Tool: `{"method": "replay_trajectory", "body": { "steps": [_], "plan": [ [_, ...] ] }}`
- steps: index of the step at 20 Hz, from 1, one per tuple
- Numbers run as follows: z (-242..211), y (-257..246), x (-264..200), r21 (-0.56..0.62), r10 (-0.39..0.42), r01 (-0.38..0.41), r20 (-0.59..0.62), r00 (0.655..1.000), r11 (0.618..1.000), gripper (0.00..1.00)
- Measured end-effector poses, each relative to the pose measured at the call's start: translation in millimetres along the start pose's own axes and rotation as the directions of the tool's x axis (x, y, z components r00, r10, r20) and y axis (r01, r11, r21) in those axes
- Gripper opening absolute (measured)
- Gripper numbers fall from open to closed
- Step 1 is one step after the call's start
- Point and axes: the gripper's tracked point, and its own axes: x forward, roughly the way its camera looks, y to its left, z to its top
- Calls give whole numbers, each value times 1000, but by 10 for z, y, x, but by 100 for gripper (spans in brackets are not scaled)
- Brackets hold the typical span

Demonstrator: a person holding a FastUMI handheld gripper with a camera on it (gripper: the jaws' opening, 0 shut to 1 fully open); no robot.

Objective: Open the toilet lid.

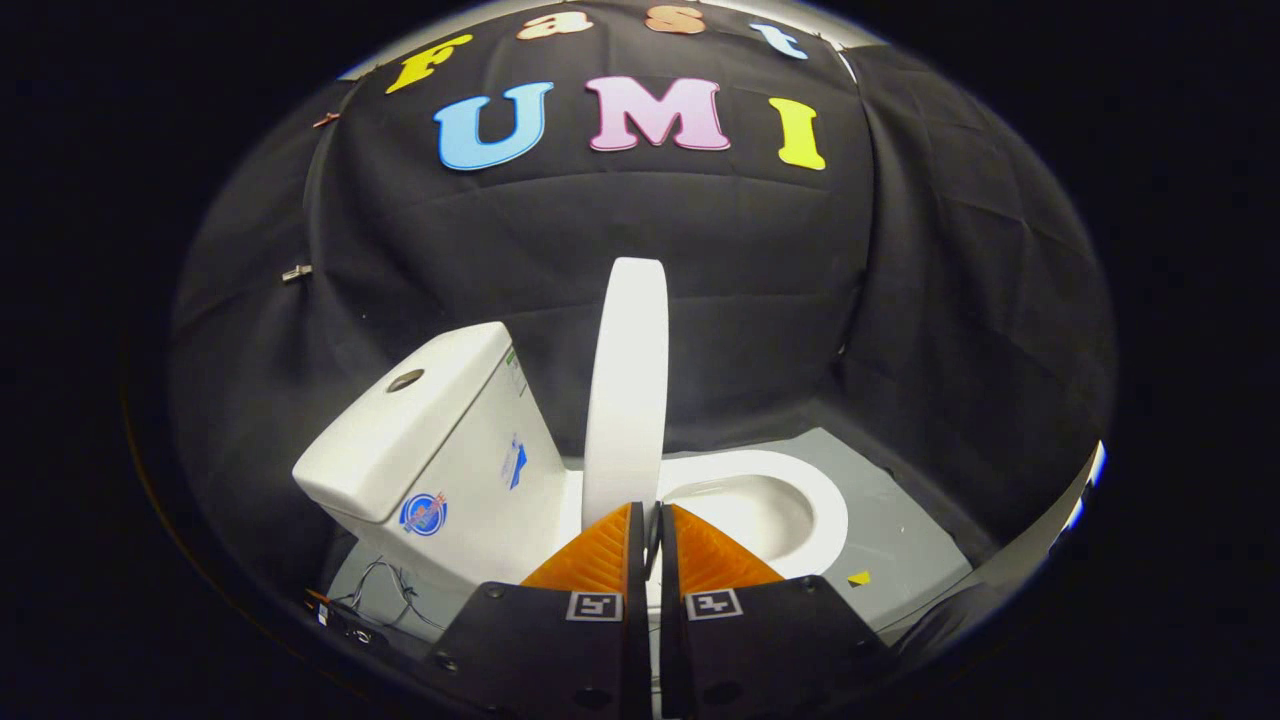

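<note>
— Gripper point(651, 520) seen from its own camera: fingers nearly together, a thin gap left between the tips. Clamped on anything?

— Looks closed on the lower edge of the toilet lid point(628, 385), a sliver of that edge caught in the gap. Cannot tell for sure whether both fingers press on it.

— And the lid itself?

— Raised, standing almost upright, seen edge-on, rising straight up from just ahead of the fingertips. Leaning slightly toward the tank point(420, 440).

— Tank where?

— Left of the lid, close beside it but not touching at the top. Round flush button point(405, 380) on its cover, stickers on the near side.

— Bowl?

— Bowl point(775, 510) uncovered, right of the lid and beyond the right finger, white rim curving round an open hollow.

— Anything else around?

— Grey floor point(890, 510) under the toilet, a small yellow scrap point(858, 578) lying on it right of the bowl. Loose wires point(385, 590) on the floor below the tank, left of the fingers. Black cloth wall point(700, 260) behind everything.
</note>
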Motion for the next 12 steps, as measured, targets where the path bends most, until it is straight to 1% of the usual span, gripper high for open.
{"method": "replay_trajectory", "body": {
  "steps": [6,12],
  "plan": [
    [29,450,-39,-66,19,-16,45,999,998,10],
    [-9,860,-44,-132,47,-38,69,997,991,13]
  ]
}}
